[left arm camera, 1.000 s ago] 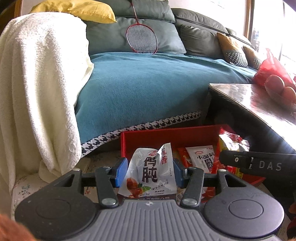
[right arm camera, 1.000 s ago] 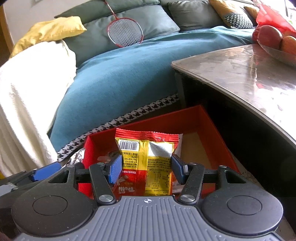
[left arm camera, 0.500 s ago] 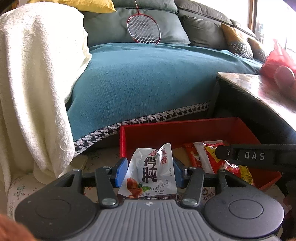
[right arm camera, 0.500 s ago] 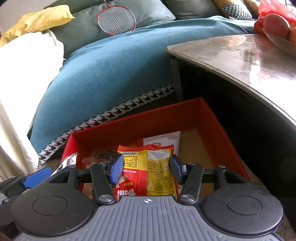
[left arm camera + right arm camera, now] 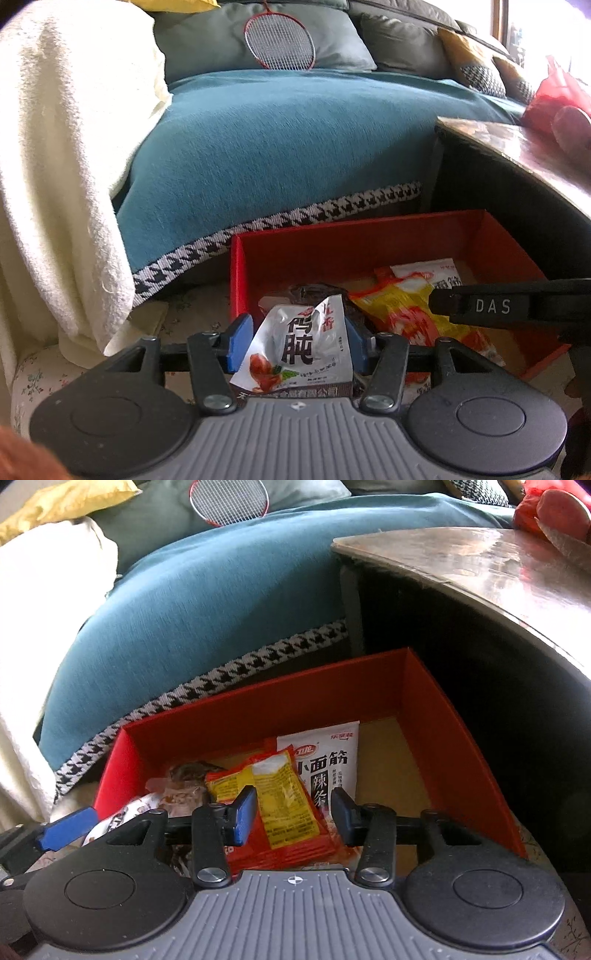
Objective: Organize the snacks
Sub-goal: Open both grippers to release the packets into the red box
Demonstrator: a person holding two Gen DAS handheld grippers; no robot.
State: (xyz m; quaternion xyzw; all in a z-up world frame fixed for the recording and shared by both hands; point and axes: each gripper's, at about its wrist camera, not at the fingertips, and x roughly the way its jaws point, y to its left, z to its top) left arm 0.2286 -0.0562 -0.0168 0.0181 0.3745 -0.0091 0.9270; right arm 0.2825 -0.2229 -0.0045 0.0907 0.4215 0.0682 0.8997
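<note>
1. The left gripper (image 5: 295, 332) tilts down over the near-left corner of the red rectangular cardboard box (image 5: 332, 236). Its blue pads are clamped on a crinkly white foil snack pouch with black characters (image 5: 306, 347), which stands upright between them, just above the box's contents.
2. The right gripper (image 5: 293, 808) also points down into the box from the near side. Its jaws are closing, but a gap shows between the pads, and they don't look to be squeezing anything. The yellow-and-red plastic snack packet (image 5: 280, 805) lies flat inside the box, under and between them.
3. Also in the box: a white rectangular packet with black print (image 5: 325, 764), partly under the yellow one, and a brownish clear-wrapped snack (image 5: 188, 775) towards the left wall. The right part of the floor is bare cardboard.
4. From the left camera, the right gripper's black finger marked DAS (image 5: 491, 306) cuts across the right side of the box.
5. Around it: a shiny curved brown tabletop (image 5: 480, 565) overhangs the right, with its dark base right by the box. A teal sofa cover with houndstooth trim (image 5: 295, 140) sits behind, with a cream fluffy towel (image 5: 55, 166) to the left and a red badminton racket (image 5: 280, 40) on the cushions.
</note>
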